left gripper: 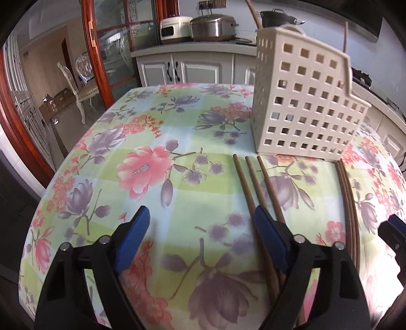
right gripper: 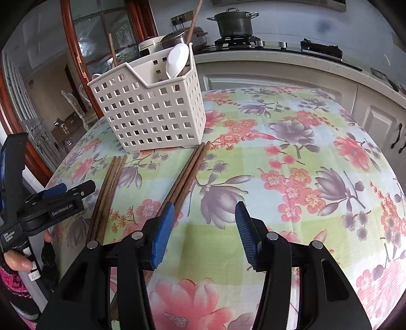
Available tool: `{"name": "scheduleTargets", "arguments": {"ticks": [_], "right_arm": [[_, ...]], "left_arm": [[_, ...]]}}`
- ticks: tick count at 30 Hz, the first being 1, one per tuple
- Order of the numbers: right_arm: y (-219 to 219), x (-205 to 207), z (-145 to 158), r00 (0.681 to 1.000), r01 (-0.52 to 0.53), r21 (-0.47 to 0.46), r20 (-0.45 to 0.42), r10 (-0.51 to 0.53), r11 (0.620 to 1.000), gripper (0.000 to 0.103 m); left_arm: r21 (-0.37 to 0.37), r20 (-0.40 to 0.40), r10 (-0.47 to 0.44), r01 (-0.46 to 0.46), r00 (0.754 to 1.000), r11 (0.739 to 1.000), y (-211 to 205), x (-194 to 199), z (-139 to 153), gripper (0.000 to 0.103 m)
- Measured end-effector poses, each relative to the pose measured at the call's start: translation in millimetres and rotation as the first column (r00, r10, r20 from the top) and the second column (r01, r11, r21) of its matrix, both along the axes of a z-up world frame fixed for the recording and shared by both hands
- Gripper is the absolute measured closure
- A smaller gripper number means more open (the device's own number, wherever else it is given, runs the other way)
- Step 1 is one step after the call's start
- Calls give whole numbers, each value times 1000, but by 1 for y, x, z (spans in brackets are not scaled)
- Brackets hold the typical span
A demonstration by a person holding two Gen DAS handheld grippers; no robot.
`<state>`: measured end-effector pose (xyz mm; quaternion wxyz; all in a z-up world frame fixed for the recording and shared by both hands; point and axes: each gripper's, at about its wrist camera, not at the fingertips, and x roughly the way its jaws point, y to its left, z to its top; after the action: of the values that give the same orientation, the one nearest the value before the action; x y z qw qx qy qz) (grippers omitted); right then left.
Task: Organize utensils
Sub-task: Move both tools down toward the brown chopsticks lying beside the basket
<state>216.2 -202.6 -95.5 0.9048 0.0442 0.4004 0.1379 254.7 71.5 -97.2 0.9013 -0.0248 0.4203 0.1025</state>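
A cream perforated utensil holder [left gripper: 307,109] stands on the floral tablecloth; it also shows in the right wrist view [right gripper: 152,109], with a white spoon [right gripper: 177,61] and chopsticks [right gripper: 193,20] in it. Three brown chopsticks [left gripper: 252,182] lie in front of it, under my left gripper's right finger. Another bundle of chopsticks [left gripper: 349,198] lies to the right; in the right wrist view it [right gripper: 186,175] runs under my right gripper's left finger, and the first group [right gripper: 106,193] lies left. My left gripper [left gripper: 200,218] is open and empty. My right gripper [right gripper: 205,215] is open and empty.
The table [right gripper: 304,157] has a floral cloth and drops off at left. Behind stand a kitchen counter [left gripper: 192,48] with rice cookers [left gripper: 213,26] and a stove with a black pot [right gripper: 234,22]. A glass door and a chair [left gripper: 76,81] are at left.
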Motion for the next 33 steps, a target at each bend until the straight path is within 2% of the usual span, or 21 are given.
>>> {"name": "scheduleTargets", "arguments": {"ticks": [4,9,15,16,17,18,21,23,33], "right_arm": [[-1,4,1,1000,2,-3,-4,-3,1000,54],[-2,10,-2,1000,9,-10,-20,-9,1000,54],[5,13,-4,999,-7,-34,-32,6,999,54],[7,15,-4,999,-9,-44,-35,7,999,55],[9,17,-4,999,-7,-49,-39,5,999,55],[11,19,-5,999,-10,-54,-44,7,999,61],[19,28,-10,997,-22,-74,-74,16,997,70],[24,34,-14,995,-28,-68,-94,22,997,74],[35,48,-15,996,-4,-95,-94,-5,995,75]], "left_arm": [[-22,-42,-9,8,999,1000,2,20,-4,29],[-32,-51,-38,37,998,999,-3,26,-8,32],[-39,-52,-42,40,998,998,-3,29,-11,41],[-38,-49,-46,45,998,998,-3,29,-11,46],[-36,-46,-54,53,997,998,-4,28,-10,51],[-35,-44,-61,59,997,998,-4,28,-10,57],[-31,-38,-79,78,996,996,-8,26,-10,63],[-31,-32,-85,84,996,996,-8,25,-10,63],[-35,-17,-102,102,995,994,-7,21,-10,62]]}}
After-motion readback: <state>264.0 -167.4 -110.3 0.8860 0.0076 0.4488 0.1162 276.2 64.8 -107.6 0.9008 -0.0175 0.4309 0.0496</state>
